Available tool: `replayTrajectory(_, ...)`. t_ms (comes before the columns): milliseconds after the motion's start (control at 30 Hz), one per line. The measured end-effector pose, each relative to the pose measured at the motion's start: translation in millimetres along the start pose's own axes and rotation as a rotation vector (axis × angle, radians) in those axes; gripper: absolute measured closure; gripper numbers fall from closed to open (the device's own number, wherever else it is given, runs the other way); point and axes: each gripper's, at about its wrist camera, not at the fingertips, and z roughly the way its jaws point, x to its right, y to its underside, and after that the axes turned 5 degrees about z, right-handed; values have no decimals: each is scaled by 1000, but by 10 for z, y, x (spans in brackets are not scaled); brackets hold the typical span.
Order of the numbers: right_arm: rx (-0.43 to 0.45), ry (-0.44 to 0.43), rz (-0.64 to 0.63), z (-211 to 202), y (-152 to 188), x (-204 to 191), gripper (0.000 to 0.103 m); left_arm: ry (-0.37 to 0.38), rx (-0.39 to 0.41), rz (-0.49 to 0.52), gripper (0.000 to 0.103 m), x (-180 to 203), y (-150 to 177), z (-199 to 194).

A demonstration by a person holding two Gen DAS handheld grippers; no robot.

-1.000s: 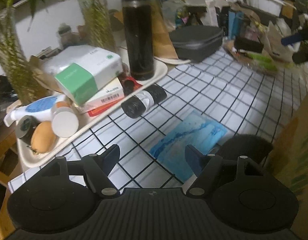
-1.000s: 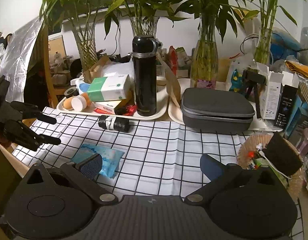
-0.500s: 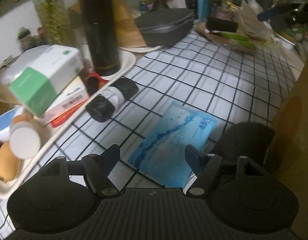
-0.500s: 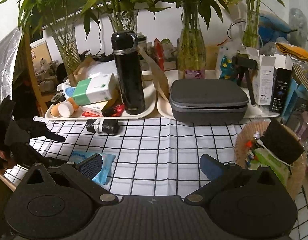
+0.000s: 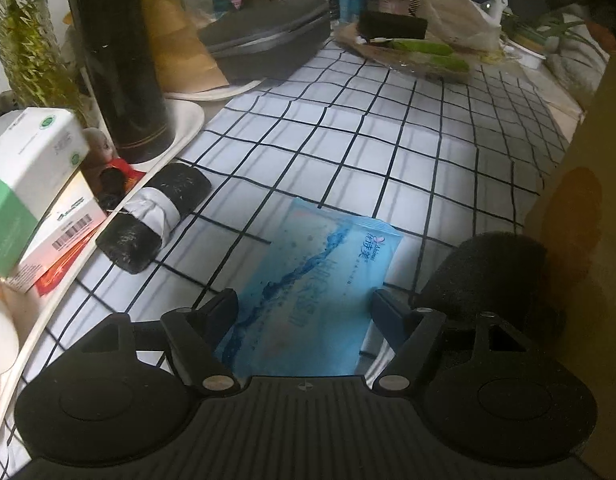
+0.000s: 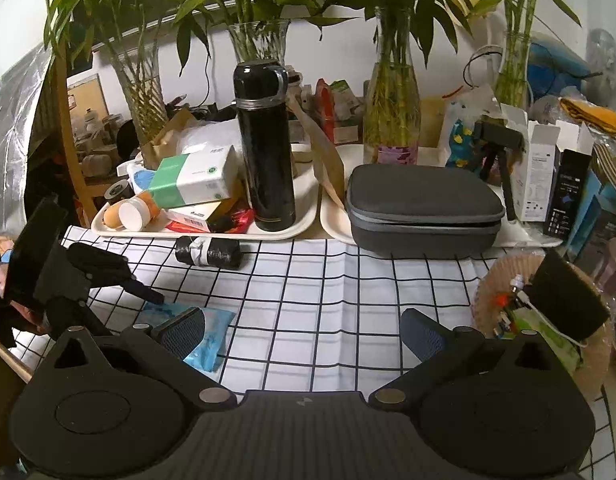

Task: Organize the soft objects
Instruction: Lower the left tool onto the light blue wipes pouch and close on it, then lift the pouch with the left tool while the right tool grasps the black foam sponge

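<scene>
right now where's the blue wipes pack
It lies flat on the checked cloth, the blue wipes pack sitting between the opening fingers of the left gripper, untouched. A black bag roll lies to its left by the tray.

Quick count of what's on the table [image 6: 347, 300]: one blue wipes pack [image 5: 311, 292], one black roll with a white band [image 5: 156, 220], one black flask [image 6: 266, 148], one grey zip case [image 6: 421, 210], two cream trays [image 6: 304, 216], three or four glass vases with bamboo [image 6: 391, 116], one green-and-white box [image 6: 192, 178], and two tools, left tool [image 5: 304, 312] and right tool [image 6: 304, 332].
</scene>
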Motion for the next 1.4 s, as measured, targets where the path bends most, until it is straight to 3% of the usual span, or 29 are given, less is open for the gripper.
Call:
replayTrajectory(200, -4, 6, 5, 26, -16, 8, 0, 16, -7, -27, 17, -70, -26, 124)
replayTrajectory(367, -10, 10, 7, 51, -24, -2, 0, -11, 3, -14, 15, -29, -49, 175)
replayTrajectory(700, -6, 16, -1, 64, -40, -48, 0, -15, 13, -20, 34, -19, -29, 106)
replayTrajectory(933, 4, 21, -15, 74, -49, -76, 0, -33, 35, -106, 38, -93, -21, -98)
replayTrajectory(1133, 0, 38, -7, 108, -45, -48, 0, -111, 69, -187, 38, -133, -71, -421)
replayTrajectory(1400, -15, 46, -1, 199, -58, 8, 0, -302, 54, -371, 37, -110, 0, -879)
